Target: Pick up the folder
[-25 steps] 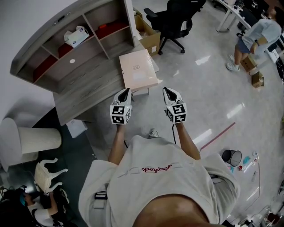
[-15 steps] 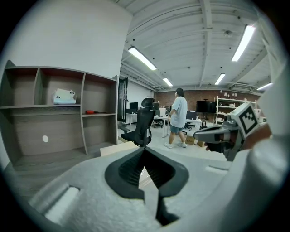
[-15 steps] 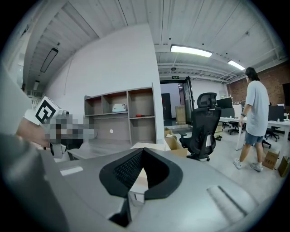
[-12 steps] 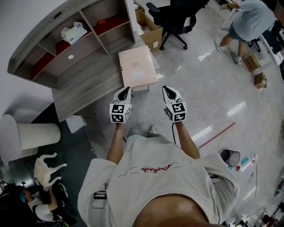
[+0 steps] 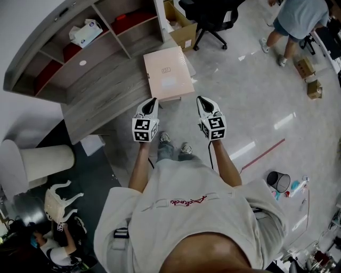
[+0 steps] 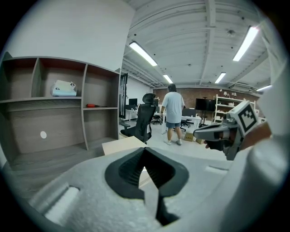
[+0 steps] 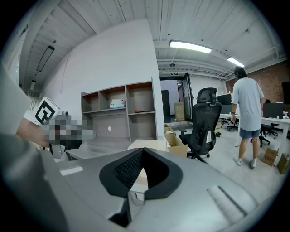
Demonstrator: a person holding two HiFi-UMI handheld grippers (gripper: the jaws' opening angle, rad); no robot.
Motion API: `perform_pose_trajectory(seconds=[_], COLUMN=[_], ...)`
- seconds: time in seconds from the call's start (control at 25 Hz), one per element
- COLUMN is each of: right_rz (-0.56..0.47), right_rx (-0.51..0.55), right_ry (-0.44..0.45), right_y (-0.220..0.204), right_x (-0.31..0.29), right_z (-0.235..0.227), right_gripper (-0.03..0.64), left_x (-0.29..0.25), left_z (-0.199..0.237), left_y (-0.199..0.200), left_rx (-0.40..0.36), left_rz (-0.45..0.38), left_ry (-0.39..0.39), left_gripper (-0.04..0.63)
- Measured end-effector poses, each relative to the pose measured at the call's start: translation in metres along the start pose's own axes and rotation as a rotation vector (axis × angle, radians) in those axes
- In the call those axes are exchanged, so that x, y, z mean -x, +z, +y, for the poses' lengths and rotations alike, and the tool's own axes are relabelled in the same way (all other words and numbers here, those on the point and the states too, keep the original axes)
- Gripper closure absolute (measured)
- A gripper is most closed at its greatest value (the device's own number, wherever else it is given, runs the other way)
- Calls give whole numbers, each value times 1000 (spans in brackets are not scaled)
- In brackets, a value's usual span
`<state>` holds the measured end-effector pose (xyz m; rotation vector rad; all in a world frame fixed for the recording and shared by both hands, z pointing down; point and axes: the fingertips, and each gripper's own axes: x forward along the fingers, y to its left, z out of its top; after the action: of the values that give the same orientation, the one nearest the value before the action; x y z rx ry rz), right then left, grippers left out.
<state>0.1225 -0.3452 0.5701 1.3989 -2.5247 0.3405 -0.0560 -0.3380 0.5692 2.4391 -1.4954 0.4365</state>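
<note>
The folder (image 5: pixel 168 80) is a pale pink flat case lying on the right end of the grey wooden desk (image 5: pixel 106 101). My left gripper (image 5: pixel 151 101) is shut and empty, its tip at the folder's near left corner; I cannot tell if it touches. My right gripper (image 5: pixel 203 100) is also shut and empty, just right of the folder's near right corner, over the floor. In the left gripper view the folder (image 6: pixel 120 146) shows just beyond the closed left gripper (image 6: pixel 145 150). In the right gripper view the folder (image 7: pixel 149 145) lies past the closed right gripper (image 7: pixel 142 151).
A shelf unit (image 5: pixel 80 50) stands along the desk's back and holds a tissue box (image 5: pixel 85 32). Beyond the folder are a cardboard box (image 5: pixel 182 33) and a black office chair (image 5: pixel 213 16). A person (image 5: pixel 295 21) stands at the far right. A bin (image 5: pixel 278 181) stands on the floor.
Both grippers have come forward and lower, closer to the folder's near edge. The person in the background has walked towards the top of the head view.
</note>
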Motion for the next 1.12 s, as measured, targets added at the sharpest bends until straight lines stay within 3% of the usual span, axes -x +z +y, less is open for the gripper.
perform_pose_trajectory(seconds=[0.64,1.12], right_rz=[112,203], right_rx=[-16,-57], right_ry=[-27,2], right_y=[-31,-77], right_x=[-50,-78], right_z=[9,18], right_gripper=[611,611], left_x=[-31,-45], left_z=[48,58], left_y=[-44,-83], left_rx=[64,101], left_rz=[77,137], left_ry=[-49,-57], left_gripper=[597,597])
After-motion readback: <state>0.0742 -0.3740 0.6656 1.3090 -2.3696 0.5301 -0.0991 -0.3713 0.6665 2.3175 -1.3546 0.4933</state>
